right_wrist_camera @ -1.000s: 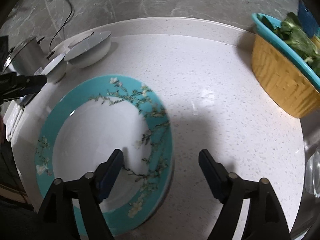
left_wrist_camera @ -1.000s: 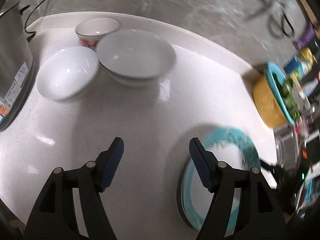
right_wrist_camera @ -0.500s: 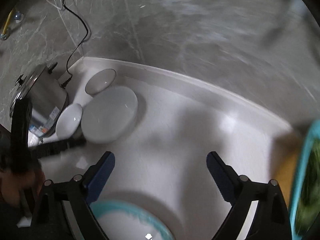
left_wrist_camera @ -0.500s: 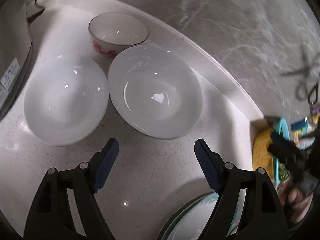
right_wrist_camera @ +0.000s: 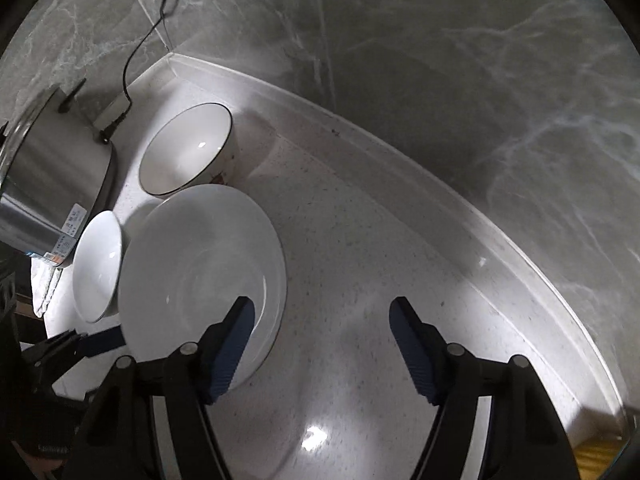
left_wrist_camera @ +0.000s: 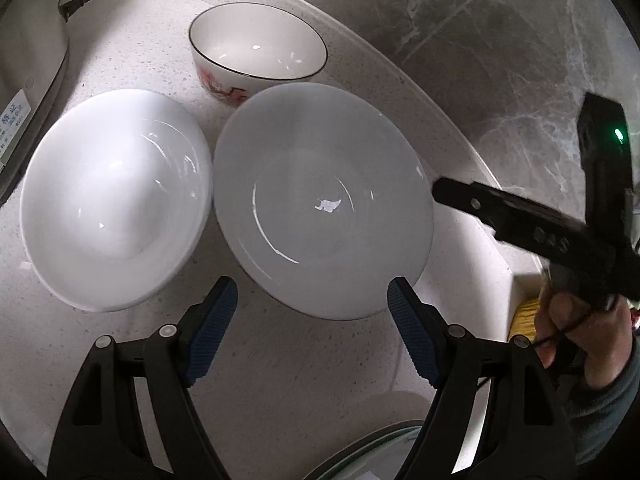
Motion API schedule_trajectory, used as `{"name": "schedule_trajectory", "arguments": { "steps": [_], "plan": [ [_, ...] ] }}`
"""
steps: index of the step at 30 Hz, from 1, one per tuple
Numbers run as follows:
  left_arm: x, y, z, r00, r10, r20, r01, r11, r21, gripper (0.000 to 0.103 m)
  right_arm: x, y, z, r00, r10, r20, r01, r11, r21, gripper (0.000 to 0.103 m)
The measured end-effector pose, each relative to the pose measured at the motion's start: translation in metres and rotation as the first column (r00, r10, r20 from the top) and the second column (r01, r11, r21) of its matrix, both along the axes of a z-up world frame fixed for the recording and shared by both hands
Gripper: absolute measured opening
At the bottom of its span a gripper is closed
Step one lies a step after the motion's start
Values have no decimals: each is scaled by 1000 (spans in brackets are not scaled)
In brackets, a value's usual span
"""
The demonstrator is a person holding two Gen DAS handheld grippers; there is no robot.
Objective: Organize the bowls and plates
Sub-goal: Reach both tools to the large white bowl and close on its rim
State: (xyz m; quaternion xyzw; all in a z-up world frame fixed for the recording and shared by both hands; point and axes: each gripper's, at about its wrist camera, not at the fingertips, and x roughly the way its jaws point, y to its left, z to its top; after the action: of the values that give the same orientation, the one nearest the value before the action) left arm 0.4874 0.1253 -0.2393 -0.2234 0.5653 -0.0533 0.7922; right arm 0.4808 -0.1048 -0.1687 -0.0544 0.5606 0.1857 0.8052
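A wide white plate-bowl (left_wrist_camera: 324, 196) sits on the white counter, with a white bowl (left_wrist_camera: 116, 208) to its left and a flower-patterned bowl (left_wrist_camera: 258, 50) behind. My left gripper (left_wrist_camera: 312, 332) is open and empty, just in front of the wide bowl's near rim. My right gripper (right_wrist_camera: 322, 340) is open and empty, with its left finger over the right edge of the wide bowl (right_wrist_camera: 200, 276). The right gripper also shows in the left wrist view (left_wrist_camera: 520, 216), at the bowl's right side. The rim of a teal plate (left_wrist_camera: 372, 452) peeks in at the bottom.
A steel cooker (right_wrist_camera: 52, 184) with a black cord (right_wrist_camera: 140, 48) stands at the left by the bowls. A grey marble wall (right_wrist_camera: 440, 60) backs the counter. A yellow basket's corner (right_wrist_camera: 596, 456) lies at the right.
Both grippers have moved left and closer to the white bowls. The teal plate has slid nearly out of both views. The right gripper now reaches the wide bowl's right rim.
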Motion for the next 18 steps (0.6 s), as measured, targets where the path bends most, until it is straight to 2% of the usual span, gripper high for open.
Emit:
{"name": "schedule_trajectory", "arguments": {
  "steps": [11, 15, 18],
  "plan": [
    [11, -1, -14, 999, 51, -12, -51, 999, 20, 72, 22, 19, -20, 997, 75, -27, -75, 997, 8, 72],
    [18, 1, -19, 997, 78, -23, -78, 997, 2, 59, 30, 34, -24, 993, 114, -21, -114, 993, -2, 68],
    [20, 4, -24, 994, 103, -28, -103, 995, -12, 56, 34, 42, -27, 991, 129, -24, -129, 992, -4, 64]
  ]
}}
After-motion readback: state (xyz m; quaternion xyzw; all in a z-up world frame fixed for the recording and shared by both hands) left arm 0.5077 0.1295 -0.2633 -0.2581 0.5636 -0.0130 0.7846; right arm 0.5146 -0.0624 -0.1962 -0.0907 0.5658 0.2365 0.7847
